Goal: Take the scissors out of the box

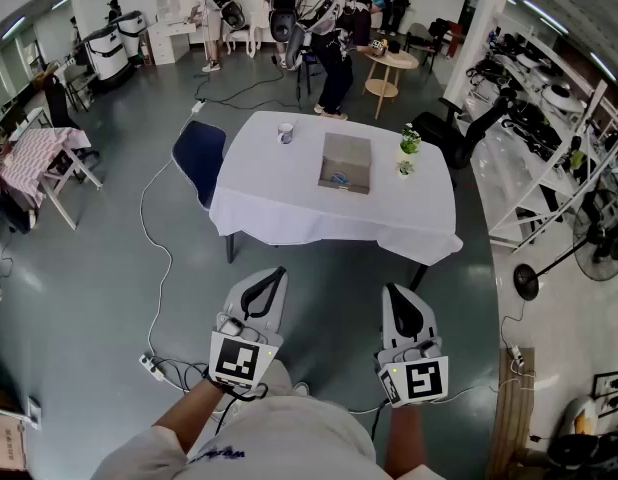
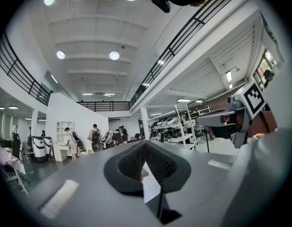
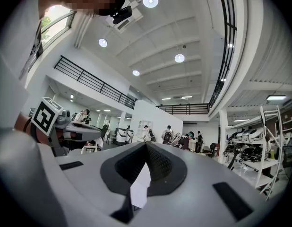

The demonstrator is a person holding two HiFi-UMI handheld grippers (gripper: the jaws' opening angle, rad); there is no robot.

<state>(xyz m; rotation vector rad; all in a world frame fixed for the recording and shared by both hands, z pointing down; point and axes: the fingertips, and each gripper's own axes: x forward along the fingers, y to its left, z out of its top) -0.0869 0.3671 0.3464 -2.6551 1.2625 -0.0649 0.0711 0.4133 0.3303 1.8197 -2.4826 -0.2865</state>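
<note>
Well back from the white-clothed table (image 1: 279, 193), the left gripper (image 1: 277, 274) and right gripper (image 1: 396, 290) hang level, jaws clenched on nothing, and should move close and open before reaching into the cardboard box (image 1: 346, 162), where a bluish item, likely the scissors (image 1: 338, 179), lies.

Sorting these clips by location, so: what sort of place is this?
Probably a robotics lab or workshop hall: white metal shelving racks loaded with equipment on the right, bulky white-and-black machines at far left, and a white-clothed table standing on open grey floor.
</note>
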